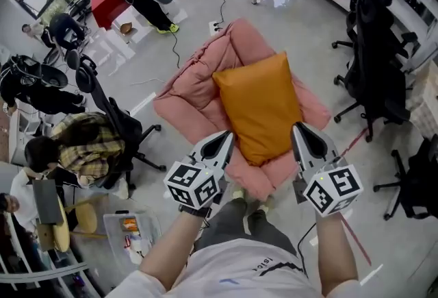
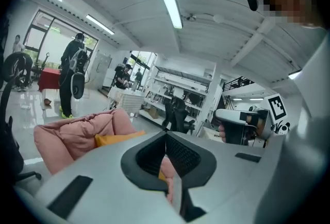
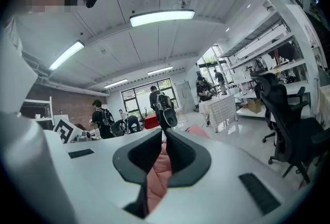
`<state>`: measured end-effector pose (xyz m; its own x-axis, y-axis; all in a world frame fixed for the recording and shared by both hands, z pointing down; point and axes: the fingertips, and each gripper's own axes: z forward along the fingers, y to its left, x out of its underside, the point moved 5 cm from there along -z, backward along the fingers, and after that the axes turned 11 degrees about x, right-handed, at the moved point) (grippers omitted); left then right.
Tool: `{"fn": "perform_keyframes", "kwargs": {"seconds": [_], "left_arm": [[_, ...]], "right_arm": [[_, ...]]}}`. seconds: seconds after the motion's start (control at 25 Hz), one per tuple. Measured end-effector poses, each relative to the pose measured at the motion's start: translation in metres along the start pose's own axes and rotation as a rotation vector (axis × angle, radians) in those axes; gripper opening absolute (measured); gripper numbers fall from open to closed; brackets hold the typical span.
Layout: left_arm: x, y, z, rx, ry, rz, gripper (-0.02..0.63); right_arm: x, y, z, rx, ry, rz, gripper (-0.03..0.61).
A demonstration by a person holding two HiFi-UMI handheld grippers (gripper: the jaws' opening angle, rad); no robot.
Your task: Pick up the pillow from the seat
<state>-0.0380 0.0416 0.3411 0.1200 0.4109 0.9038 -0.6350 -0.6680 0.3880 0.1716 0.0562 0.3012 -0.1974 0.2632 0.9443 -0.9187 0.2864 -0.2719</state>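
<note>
Pillow, orange rectangular fabric, lies on pink padded floor seat. Left gripper and right gripper flank its near end. Both sets of jaws are together, nothing held.

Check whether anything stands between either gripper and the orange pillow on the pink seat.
Nothing visible does. The orange pillow lies uncovered on top of the pink seat. In the head view the left gripper and right gripper show at either side of its near end, both shut and empty.

Matt orange cloth pillow on a wrinkled pink fabric seat; glossy grey floor.
</note>
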Motion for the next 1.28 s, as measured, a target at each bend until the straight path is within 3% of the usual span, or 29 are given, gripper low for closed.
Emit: {"fn": "perform_keyframes", "kwargs": {"seconds": [0.28, 0.68, 0.8, 1.04, 1.28], "left_arm": [[0.03, 0.083, 0.039, -0.04, 0.0, -0.125, 0.022], [0.105, 0.228, 0.105, -0.114, 0.053, -0.286, 0.21], [0.134, 0.258, 0.12, -0.132, 0.061, -0.324, 0.262], [0.172, 0.305, 0.143, -0.156, 0.059, -0.383, 0.306], [0.193, 0.334, 0.168, -0.17, 0.038, -0.412, 0.336]], "right_arm": [[0.029, -0.034, 0.077, 0.05, 0.072, 0.015, 0.028], [0.099, -0.097, 0.207, 0.133, 0.188, 0.018, 0.16], [0.127, -0.123, 0.242, 0.157, 0.228, 0.018, 0.223], [0.171, -0.173, 0.306, 0.226, 0.276, 0.094, 0.27], [0.19, -0.222, 0.363, 0.294, 0.277, 0.14, 0.301]]}}
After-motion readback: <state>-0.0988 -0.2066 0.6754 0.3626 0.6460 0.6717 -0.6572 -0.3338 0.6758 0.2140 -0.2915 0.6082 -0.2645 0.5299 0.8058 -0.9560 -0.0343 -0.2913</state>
